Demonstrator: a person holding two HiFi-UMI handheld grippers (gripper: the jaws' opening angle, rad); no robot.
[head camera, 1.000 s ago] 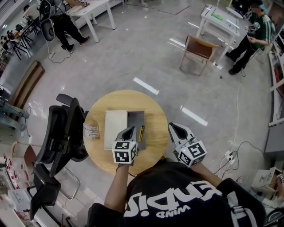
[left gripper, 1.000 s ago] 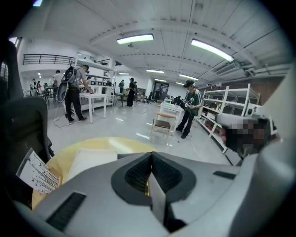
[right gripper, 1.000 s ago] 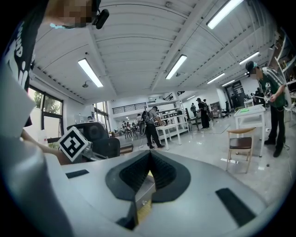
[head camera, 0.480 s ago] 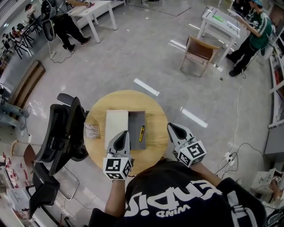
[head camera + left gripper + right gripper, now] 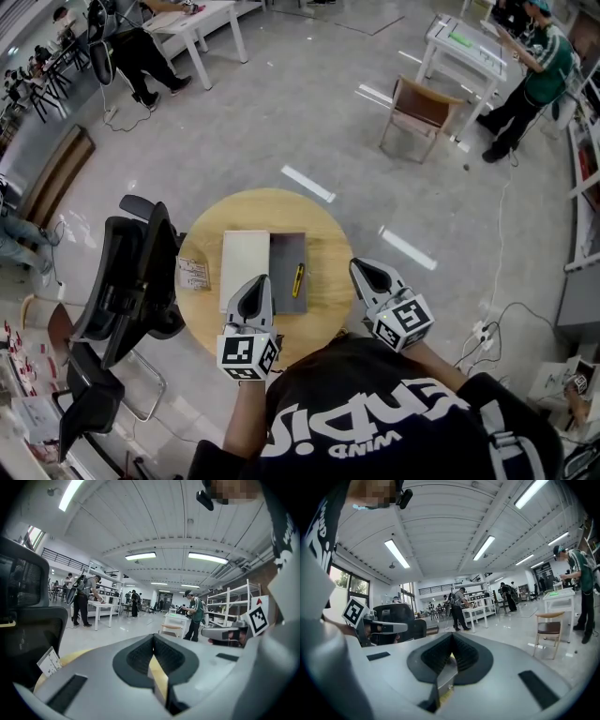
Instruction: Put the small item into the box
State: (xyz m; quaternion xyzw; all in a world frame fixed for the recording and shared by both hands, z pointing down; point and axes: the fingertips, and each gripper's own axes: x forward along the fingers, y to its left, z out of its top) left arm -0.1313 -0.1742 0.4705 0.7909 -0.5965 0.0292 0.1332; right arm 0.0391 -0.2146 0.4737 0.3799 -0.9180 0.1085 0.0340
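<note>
On the round wooden table [image 5: 328,234] lies an open box: a grey tray [image 5: 284,258] with its white lid [image 5: 245,265] flat beside it on the left. A small yellow and black item [image 5: 298,279] lies inside the tray near its right wall. My left gripper [image 5: 255,283] hovers over the table's near edge, just short of the lid and tray, jaws shut and empty. My right gripper [image 5: 361,268] is beyond the table's right rim, also shut on nothing. In the gripper views the left gripper [image 5: 153,657] and the right gripper [image 5: 449,656] show closed jaws.
A black office chair [image 5: 131,281] stands tight against the table's left side. A small printed card [image 5: 194,274] lies on the table left of the lid. A wooden chair [image 5: 417,105], white tables [image 5: 469,42] and people stand farther off on the grey floor.
My left gripper drew back from over the tray toward my body, and has since held still. The yellow item stays in the tray. The right gripper barely moved.
</note>
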